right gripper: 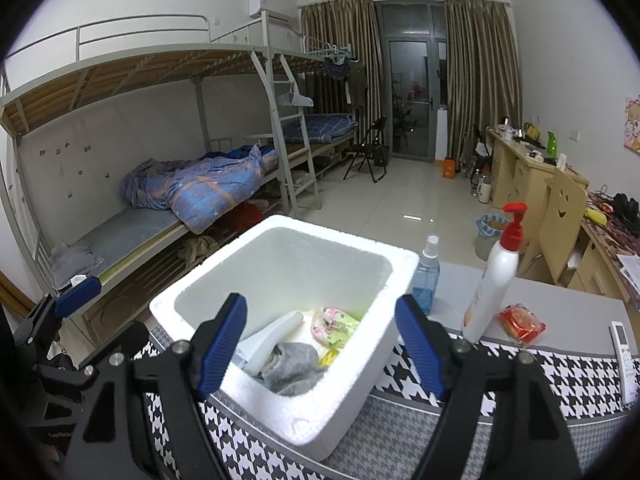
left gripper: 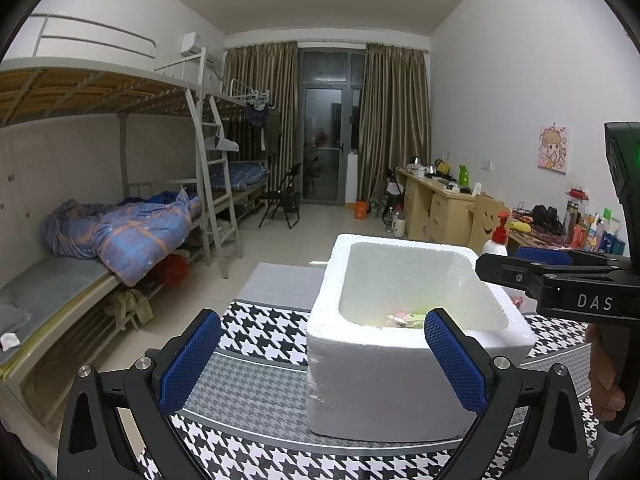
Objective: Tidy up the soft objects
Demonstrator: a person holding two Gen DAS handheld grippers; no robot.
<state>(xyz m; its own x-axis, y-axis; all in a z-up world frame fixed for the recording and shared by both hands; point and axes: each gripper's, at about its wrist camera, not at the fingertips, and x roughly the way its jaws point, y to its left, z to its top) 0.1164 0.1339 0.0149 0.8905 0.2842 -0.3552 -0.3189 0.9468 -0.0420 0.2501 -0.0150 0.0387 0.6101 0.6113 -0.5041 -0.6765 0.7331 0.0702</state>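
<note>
Through the left wrist camera, my left gripper (left gripper: 322, 356) hangs wide open with nothing between its blue pads (left gripper: 188, 360), low over the houndstooth cloth (left gripper: 260, 320) in front of the white foam box (left gripper: 400, 368). Only a sliver of a pink and green soft packet (left gripper: 404, 318) shows over the box's near rim from here. My right gripper (left gripper: 560, 280) crosses in at the right edge, beside the box's far corner.

From the right wrist camera, my right gripper (right gripper: 320, 344) is also spread wide and empty, poised above the near wall of the foam box (right gripper: 320, 412). Inside lie a grey sock-like cloth (right gripper: 292, 364), the pink and green packet (right gripper: 334, 322), a white spray bottle (right gripper: 272, 336) lying on its side, and a scrap of yellow I cannot identify. On the table to the right stand a blue spray bottle (right gripper: 427, 280) just beside the box and a white pump bottle (right gripper: 494, 276), with a red packet (right gripper: 520, 322) near its base and a white remote (right gripper: 624, 352) further out.

I judge the red packet the likely remaining soft item: light, crinkly, probably slippery, so I would pinch it across its middle. The grey cloth would be limp and bunch under the pads.
</note>
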